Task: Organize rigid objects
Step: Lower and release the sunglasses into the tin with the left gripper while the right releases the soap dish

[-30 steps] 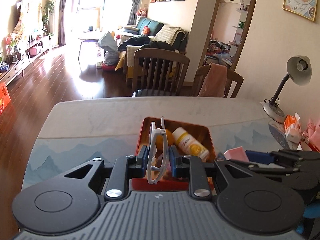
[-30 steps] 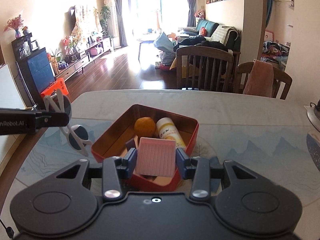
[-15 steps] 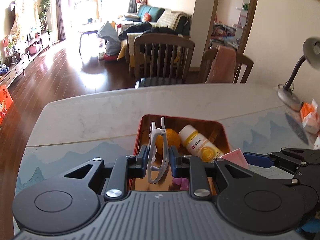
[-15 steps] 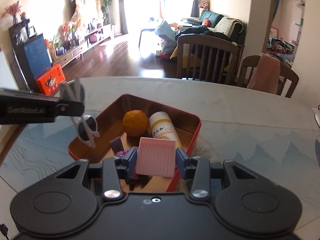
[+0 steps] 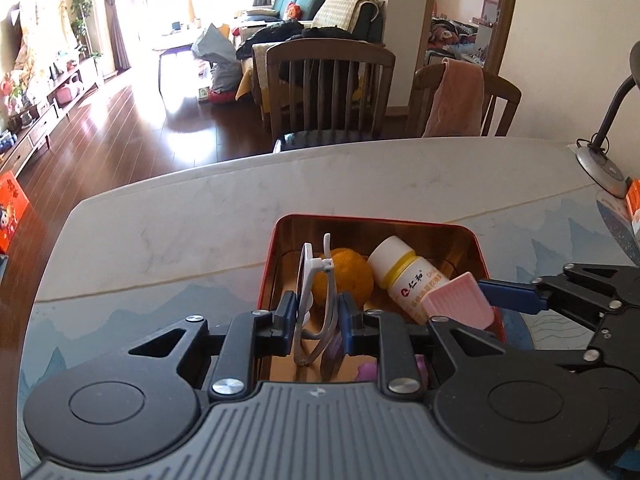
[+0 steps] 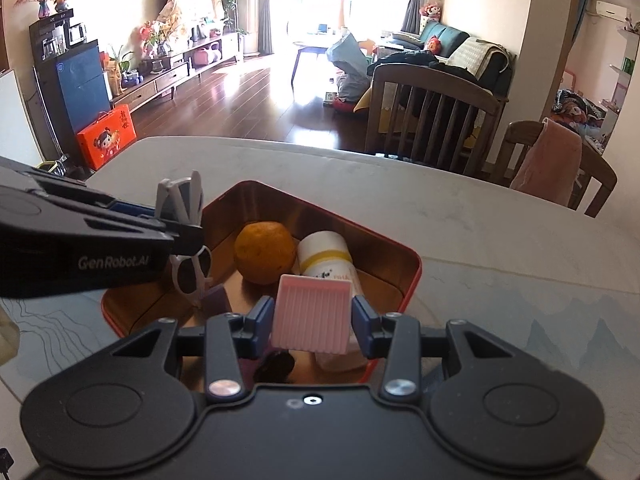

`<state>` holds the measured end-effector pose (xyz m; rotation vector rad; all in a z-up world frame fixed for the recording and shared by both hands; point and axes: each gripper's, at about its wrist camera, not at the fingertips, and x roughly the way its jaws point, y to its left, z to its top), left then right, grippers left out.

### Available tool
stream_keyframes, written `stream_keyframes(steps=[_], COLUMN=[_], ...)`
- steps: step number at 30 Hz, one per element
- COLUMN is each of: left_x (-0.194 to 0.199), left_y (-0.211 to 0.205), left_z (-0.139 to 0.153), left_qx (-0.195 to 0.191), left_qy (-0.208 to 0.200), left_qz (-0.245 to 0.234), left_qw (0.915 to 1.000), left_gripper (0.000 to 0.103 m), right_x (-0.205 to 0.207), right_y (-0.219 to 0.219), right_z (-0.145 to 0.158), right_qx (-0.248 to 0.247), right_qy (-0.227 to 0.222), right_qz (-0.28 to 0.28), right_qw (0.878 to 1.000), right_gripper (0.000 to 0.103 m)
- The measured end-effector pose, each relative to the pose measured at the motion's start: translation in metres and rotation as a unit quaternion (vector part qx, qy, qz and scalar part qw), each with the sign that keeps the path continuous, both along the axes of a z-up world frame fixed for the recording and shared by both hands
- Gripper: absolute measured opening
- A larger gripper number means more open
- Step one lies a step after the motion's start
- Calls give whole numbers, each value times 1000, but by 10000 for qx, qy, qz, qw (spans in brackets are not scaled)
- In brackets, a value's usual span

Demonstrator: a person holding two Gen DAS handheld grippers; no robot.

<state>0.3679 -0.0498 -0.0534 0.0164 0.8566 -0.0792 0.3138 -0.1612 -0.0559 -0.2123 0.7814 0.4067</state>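
Left wrist view: my left gripper (image 5: 316,322) is clenched on a pair of white-framed sunglasses (image 5: 314,304), folded and standing on edge between the blue pads, with the frame poking up past the fingertips. Just beyond and below the jaws sits the red tin box (image 5: 472,240) on the marble table (image 5: 180,220); ahead of the jaws inside it lie an orange (image 5: 348,276) and a white pill bottle with a yellow band (image 5: 408,276), side by side. To the right of my jaws the right gripper (image 5: 480,300) comes in over the box rim.

From the right wrist camera I see that gripper (image 6: 312,320) gripping a ribbed pink square piece (image 6: 312,312) flat between its pads, over the box's near corner. A small purple block (image 6: 216,300) lies in the box, left of these jaws, under the sunglasses.
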Motion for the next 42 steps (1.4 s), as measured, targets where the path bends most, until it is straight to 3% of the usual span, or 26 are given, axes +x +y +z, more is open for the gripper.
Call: stream_keyframes(steps=[14,23,29,33,42], left_x=[21,17,9,-3,-27], left_y=[-6,0,7,12,18], left_z=[-5,-6,-10,-9,-2], left_qx=[36,-83,-171,-226,-348], left_qy=[-58,40,163,88,73], left_qz=[-46,-107,-82,-59,-54], left_qw=[10000,9999,9997,9997,9994], left_gripper=[22,25,33,58,59], right_x=[3,-1,-7,-12,-26], right_y=[8,2,-3,-9,-17], right_z=[-14,-9,-7,-4,6], right_qx=[-172,-23,46,108,202], right_qy=[90,145,138,104,103], right_qz=[164,74,-4,-66,-171], right_qw=[9997,9999,9999,9999,9996], right_gripper=[41,49,56,61,64])
